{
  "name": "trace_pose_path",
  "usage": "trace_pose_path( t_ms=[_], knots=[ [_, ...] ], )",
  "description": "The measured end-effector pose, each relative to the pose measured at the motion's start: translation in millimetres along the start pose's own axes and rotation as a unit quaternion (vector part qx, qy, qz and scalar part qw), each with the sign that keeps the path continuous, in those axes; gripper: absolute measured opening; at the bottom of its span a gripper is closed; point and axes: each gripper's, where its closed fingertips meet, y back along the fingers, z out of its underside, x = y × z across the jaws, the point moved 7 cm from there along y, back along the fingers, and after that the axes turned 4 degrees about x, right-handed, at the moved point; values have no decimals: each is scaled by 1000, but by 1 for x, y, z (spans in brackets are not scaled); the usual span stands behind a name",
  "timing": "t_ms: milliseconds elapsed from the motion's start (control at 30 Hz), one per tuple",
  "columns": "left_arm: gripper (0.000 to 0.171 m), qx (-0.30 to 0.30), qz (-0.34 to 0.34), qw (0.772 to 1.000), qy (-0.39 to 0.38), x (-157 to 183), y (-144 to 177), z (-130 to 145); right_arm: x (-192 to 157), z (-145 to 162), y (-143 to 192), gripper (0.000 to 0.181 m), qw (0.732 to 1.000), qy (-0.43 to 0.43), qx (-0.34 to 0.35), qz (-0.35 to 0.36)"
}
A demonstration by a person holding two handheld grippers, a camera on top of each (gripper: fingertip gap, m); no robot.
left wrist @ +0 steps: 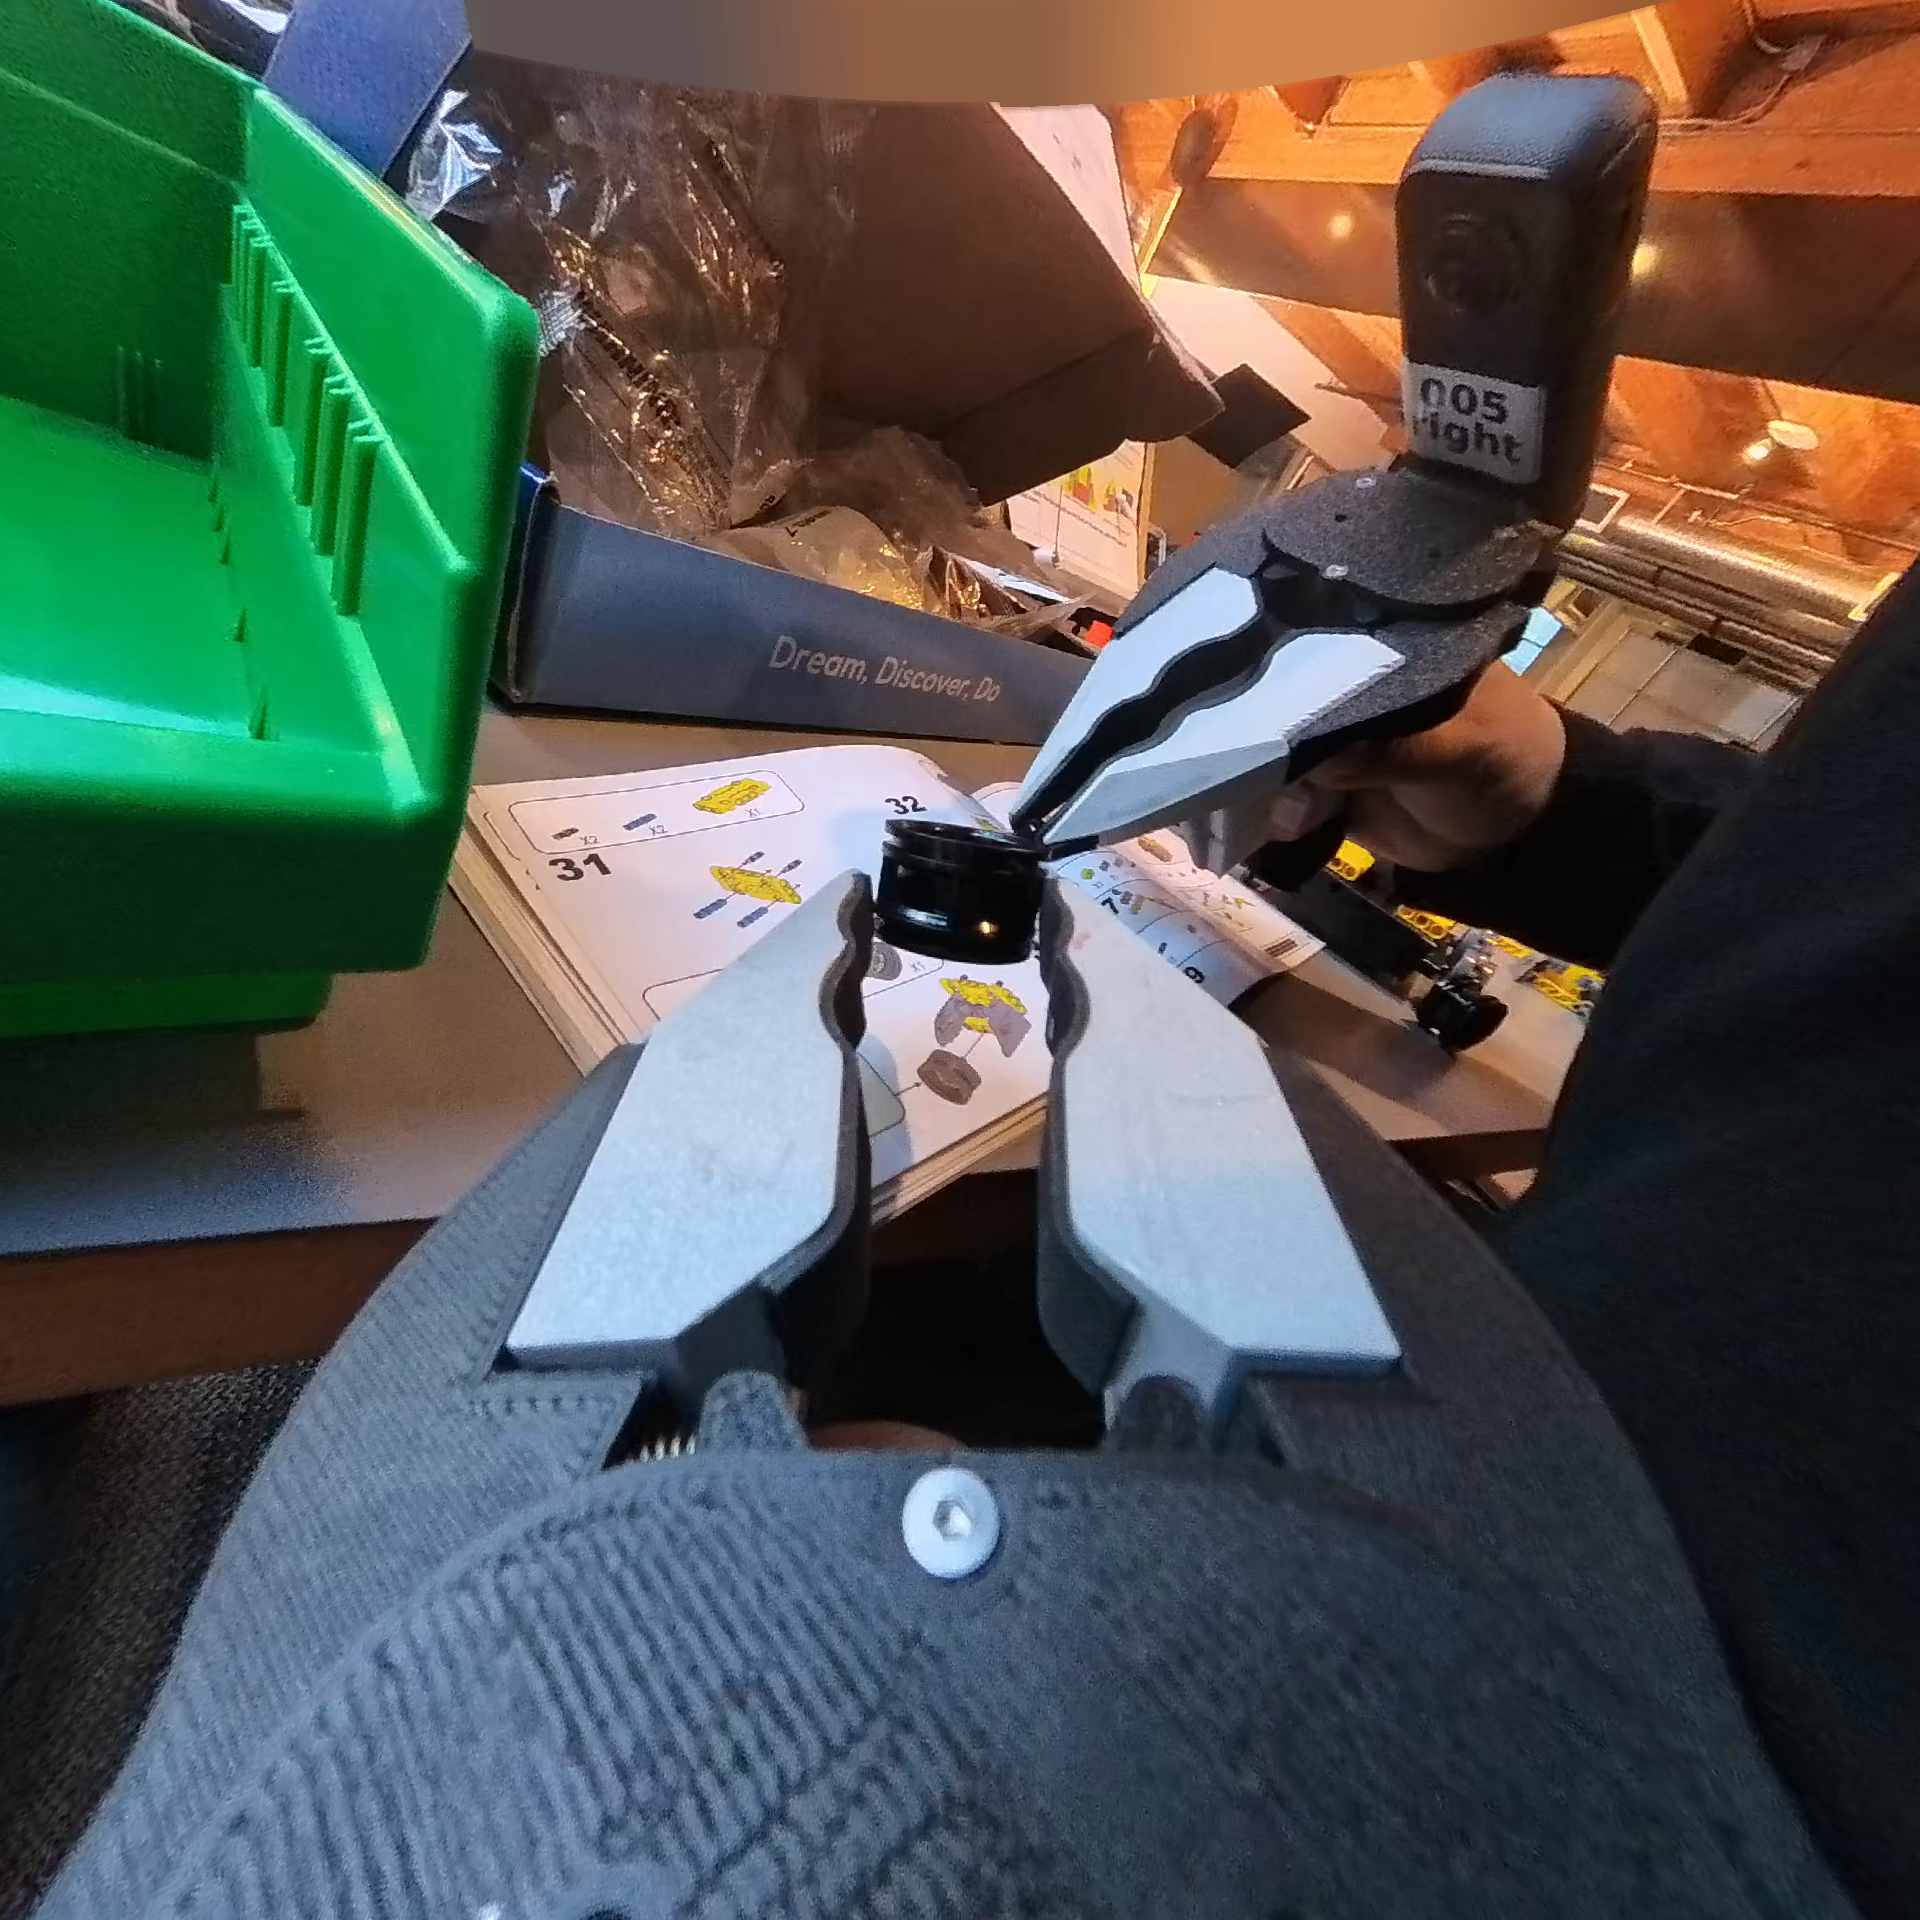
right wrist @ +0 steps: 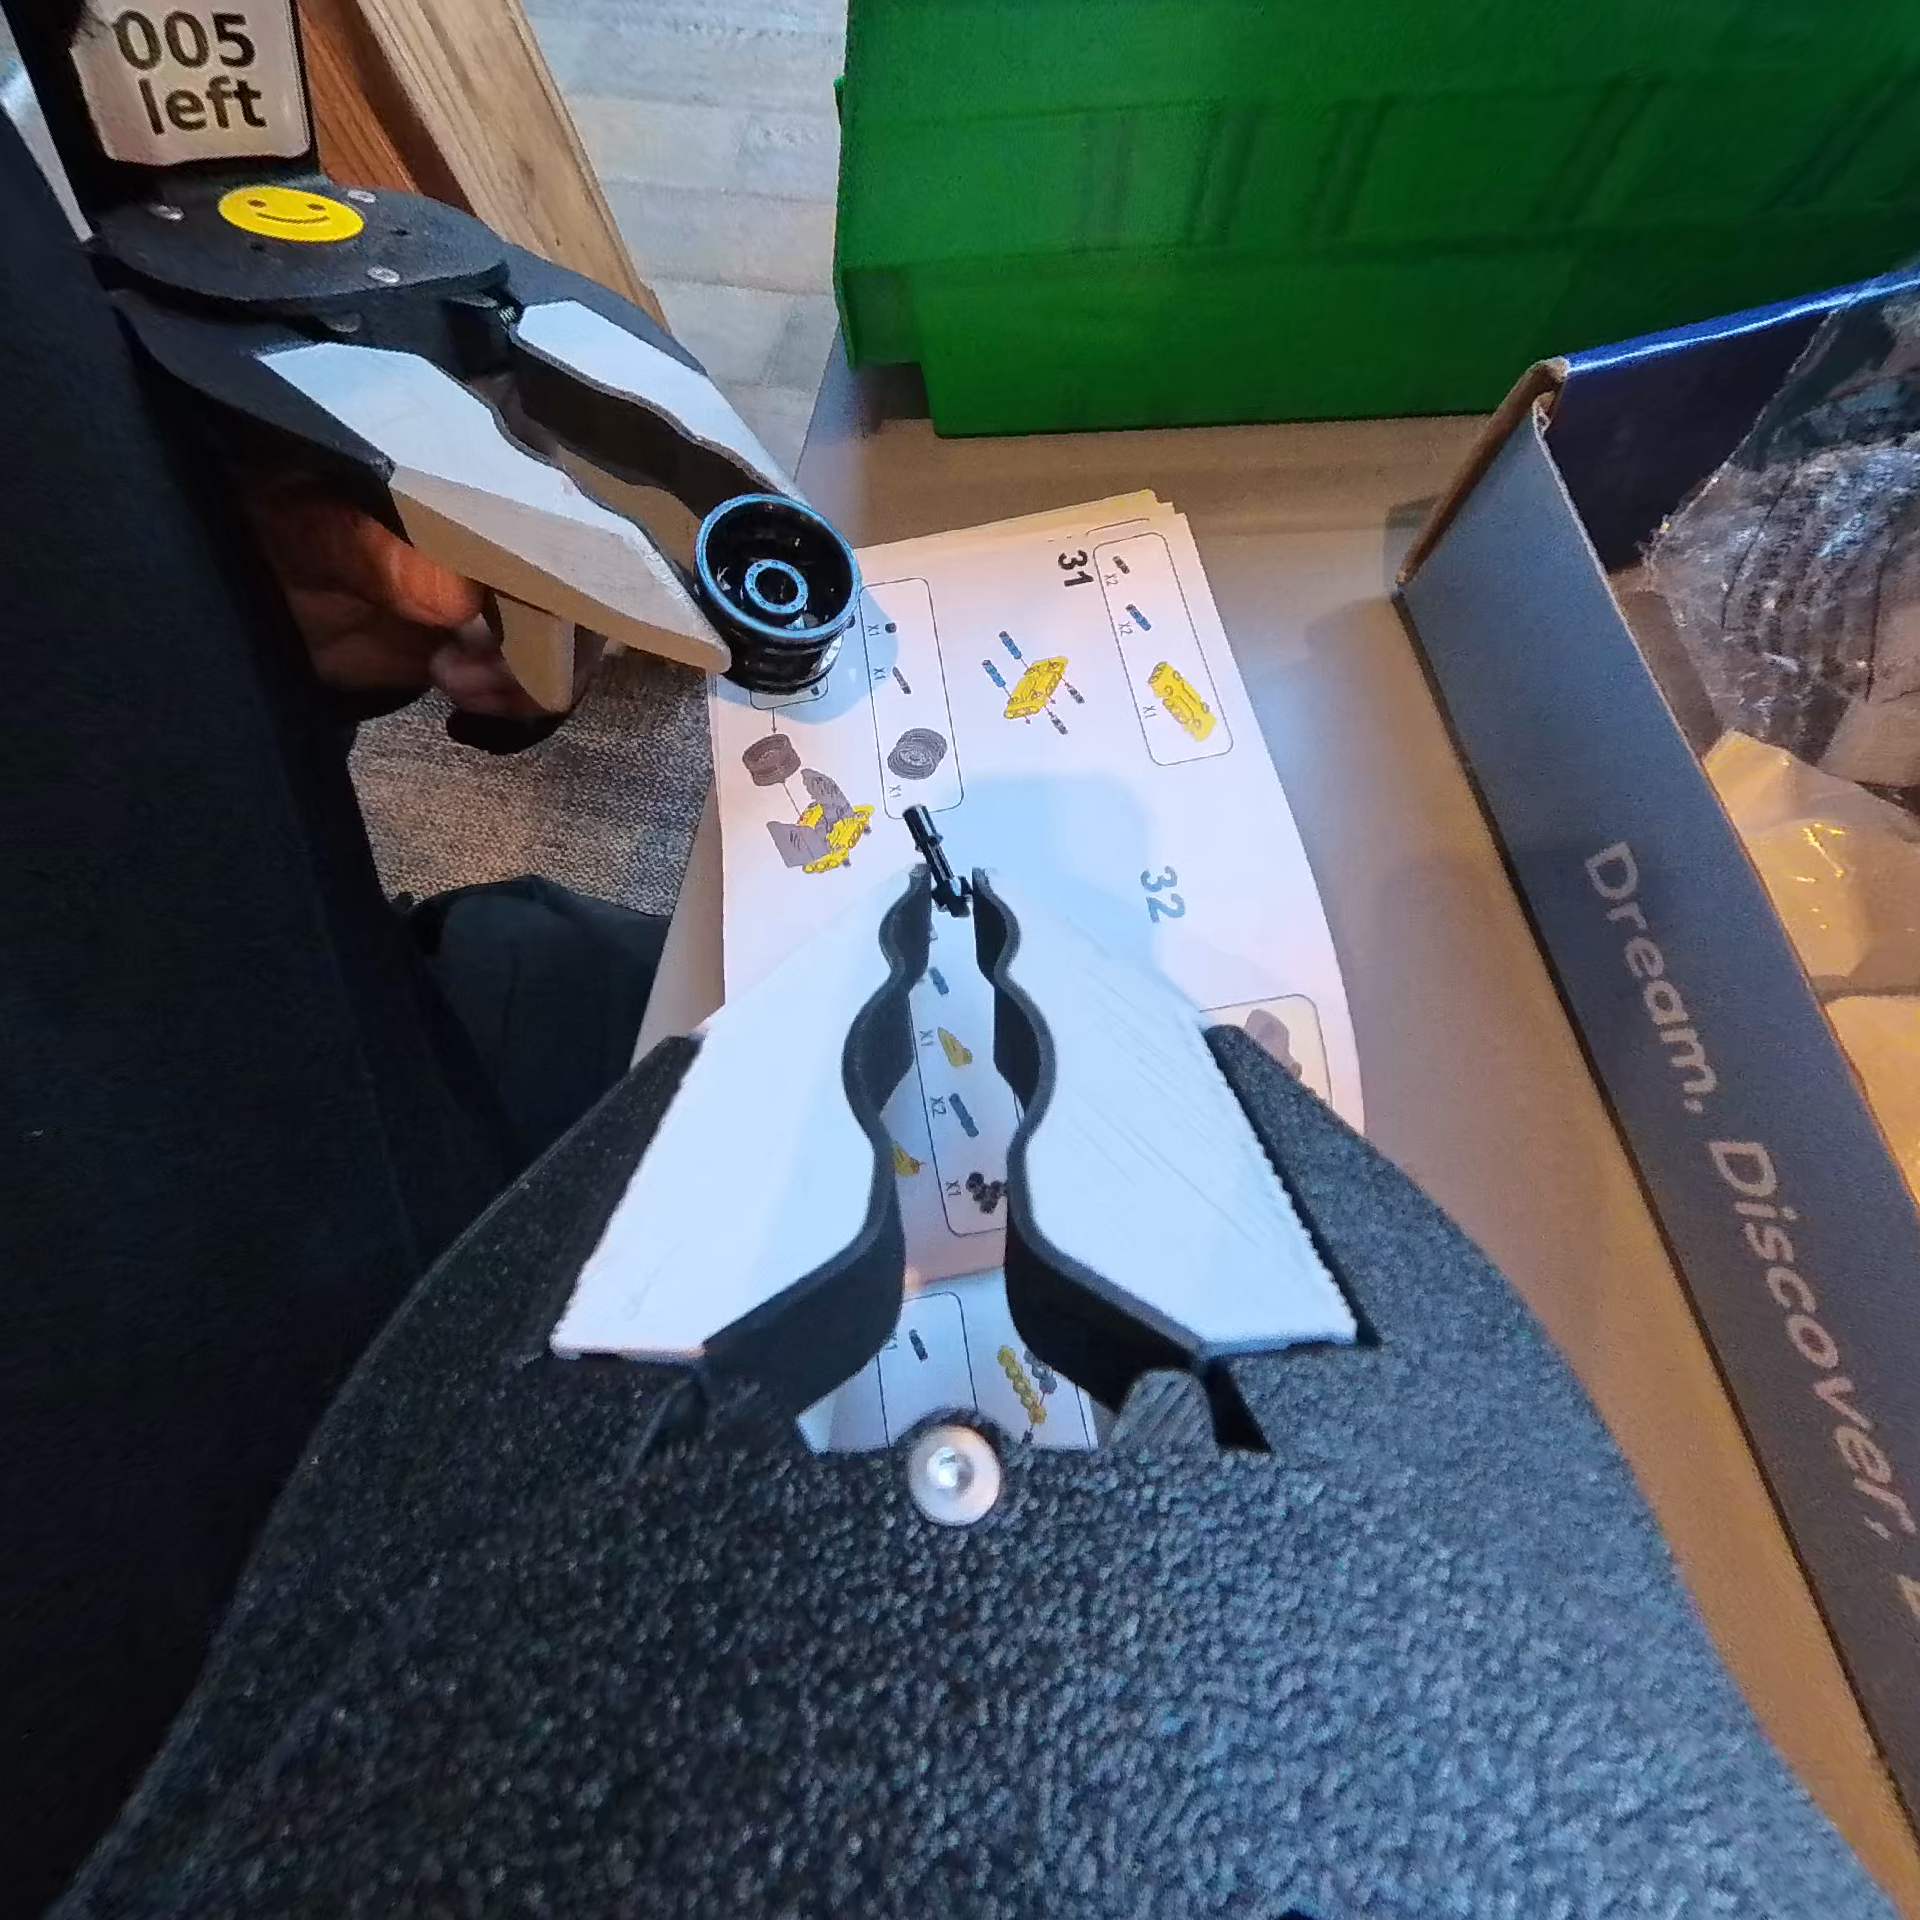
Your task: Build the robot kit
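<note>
Tabletop: carries a green bin, a blue box and an open booklet.
Left tool: pinching a black wheel by its sides, above the booklet.
Right tool: pressed together on a small black pin, tips near the wheel's rim.

A grey surface with a wooden front edge is seen. Beyond it, pale plank flooring and grey carpet are shown. Wooden beams and small ceiling lights are lit in warm orange
</note>
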Motion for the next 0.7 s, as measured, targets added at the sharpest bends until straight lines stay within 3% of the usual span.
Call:
trace_pose_path(
  t_ms=[500,700],
  knots=[
    [31,1,1,1000,-8,2,-1,-1,-4,3,7,7,1000,-12,14,12],
    [31,2,8,999,-47,13,-2,-7,-22,-9,35,8,997,-5,58,43]
  ],
)
